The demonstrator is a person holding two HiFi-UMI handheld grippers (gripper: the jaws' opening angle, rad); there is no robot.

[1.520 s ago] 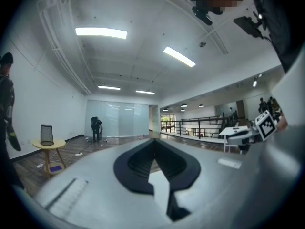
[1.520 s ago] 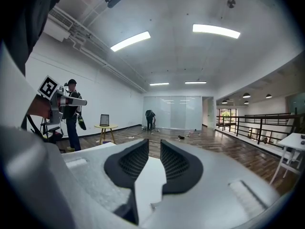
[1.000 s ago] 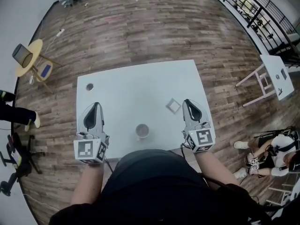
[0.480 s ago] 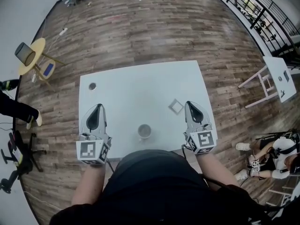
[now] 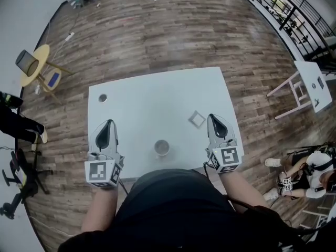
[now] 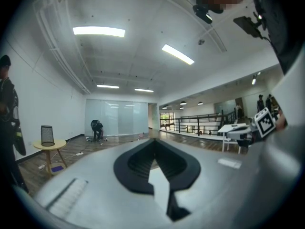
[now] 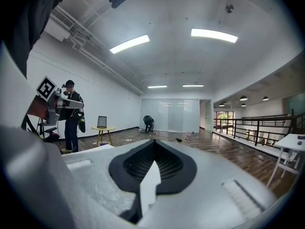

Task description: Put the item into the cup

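Square white item (image 5: 197, 119) is lying flat on the white table (image 5: 152, 88), just beside the tips of my right gripper (image 5: 214, 118). It's on the inner side of them, and from the head view it looks like there's a sliver of table between the two. The cup (image 5: 161, 148) stands upright with its mouth open. It sits between the two grippers but back behind both sets of jaw tips, near the table edge closest to the person's body.

Jaw check: in the right gripper view the right jaws are clenched all the way, pads meeting in one line with nothing pinched between them. Same deal for the left gripper (image 5: 108, 124), jaws pressed together and empty. The left one sits on the opposite side of the cup from the item, well apart from both.

Both grippers point away from the person over the near part of the table. I can't tell whether they're resting on it or just above it.

Ahead of the left jaws, near the far corner of the table, there's a small round dark thing (image 5: 102, 97). It's too small for me to say what it is. Off the table, further out to the left of the left jaws, a round yellow side table (image 5: 32, 62) stands on the wood floor (image 5: 173, 30).
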